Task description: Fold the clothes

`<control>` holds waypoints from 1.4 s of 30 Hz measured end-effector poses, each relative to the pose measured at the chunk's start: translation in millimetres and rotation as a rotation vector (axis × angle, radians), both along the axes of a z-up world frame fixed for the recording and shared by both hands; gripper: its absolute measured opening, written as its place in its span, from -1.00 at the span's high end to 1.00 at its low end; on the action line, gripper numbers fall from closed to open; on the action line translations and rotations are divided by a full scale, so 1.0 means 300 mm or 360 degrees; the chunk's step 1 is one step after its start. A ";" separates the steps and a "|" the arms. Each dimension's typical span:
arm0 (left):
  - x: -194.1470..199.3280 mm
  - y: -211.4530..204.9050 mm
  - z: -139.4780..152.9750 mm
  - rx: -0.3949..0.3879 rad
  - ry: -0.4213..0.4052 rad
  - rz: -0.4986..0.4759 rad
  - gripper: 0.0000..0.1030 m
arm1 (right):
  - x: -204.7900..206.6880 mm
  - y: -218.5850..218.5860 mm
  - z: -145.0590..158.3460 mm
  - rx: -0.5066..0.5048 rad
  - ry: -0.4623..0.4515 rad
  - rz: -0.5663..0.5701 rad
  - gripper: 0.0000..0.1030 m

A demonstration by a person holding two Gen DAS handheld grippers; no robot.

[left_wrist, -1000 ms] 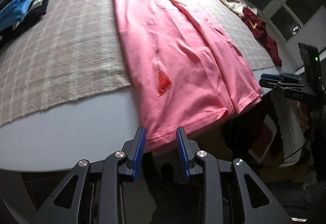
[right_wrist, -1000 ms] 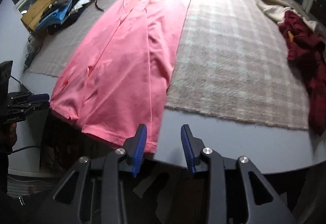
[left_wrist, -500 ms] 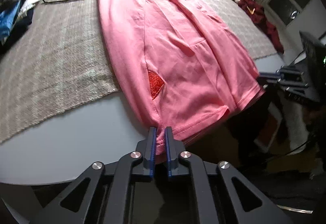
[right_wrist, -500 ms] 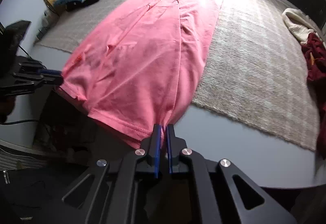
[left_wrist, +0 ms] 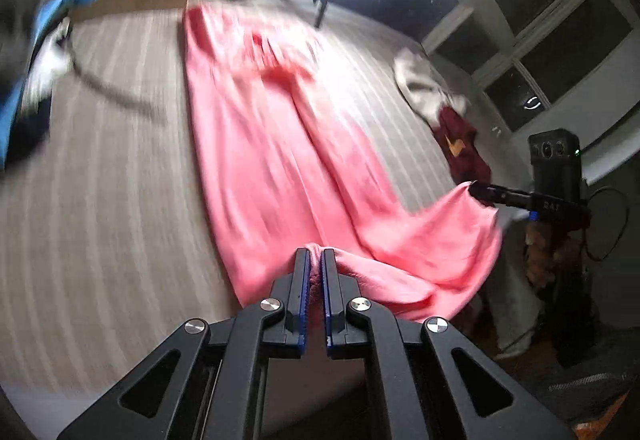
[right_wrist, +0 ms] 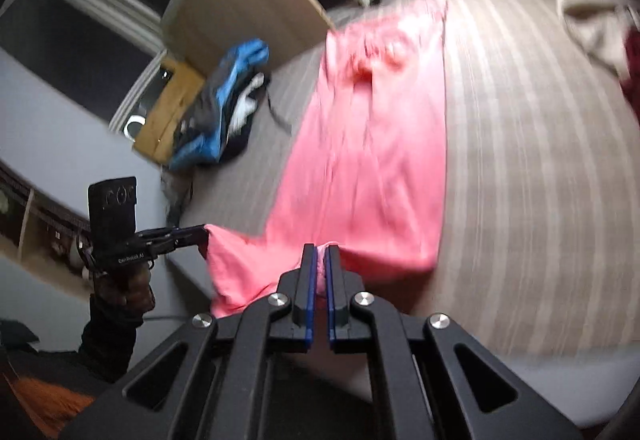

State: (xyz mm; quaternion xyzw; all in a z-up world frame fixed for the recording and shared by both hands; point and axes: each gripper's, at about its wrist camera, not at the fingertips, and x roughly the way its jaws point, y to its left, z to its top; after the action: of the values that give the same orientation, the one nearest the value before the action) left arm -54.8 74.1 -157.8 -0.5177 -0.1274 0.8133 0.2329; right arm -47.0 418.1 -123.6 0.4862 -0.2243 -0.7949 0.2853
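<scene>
Pinching the near hem of the pink garment point(left_wrist: 280, 167), the left tongs point(left_wrist: 315, 264) are closed on a bunch of its fabric; the right tongs point(right_wrist: 320, 260) are likewise clamped on the hem's other corner. Between them the hem hangs lifted and slack, while the rest of the garment lies stretched lengthwise over the striped grey cloth point(left_wrist: 100, 199) covering the desk. Farther off sit a blue and dark clothes heap point(right_wrist: 224, 99) and a cream and maroon pile point(left_wrist: 440, 107).
</scene>
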 end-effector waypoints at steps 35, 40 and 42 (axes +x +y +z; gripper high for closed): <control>-0.306 0.012 -0.303 -0.0420 -0.0094 -0.0134 0.74 | -0.547 -0.215 -0.288 0.0849 0.0096 0.0525 0.42; -0.301 -0.009 -0.293 -0.0375 -0.0066 -0.0093 0.90 | -0.534 -0.176 -0.273 0.0762 0.0110 0.0522 0.89; -0.297 -0.015 -0.275 -0.0376 -0.0043 -0.0084 0.90 | -0.530 -0.160 -0.254 0.0711 0.0122 0.0498 0.91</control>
State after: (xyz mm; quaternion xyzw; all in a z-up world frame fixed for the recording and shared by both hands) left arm -143.8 69.6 -240.4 -0.5556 -0.0201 0.8092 0.1899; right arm -205.9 370.0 -199.9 0.5353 0.0453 -0.7889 0.2985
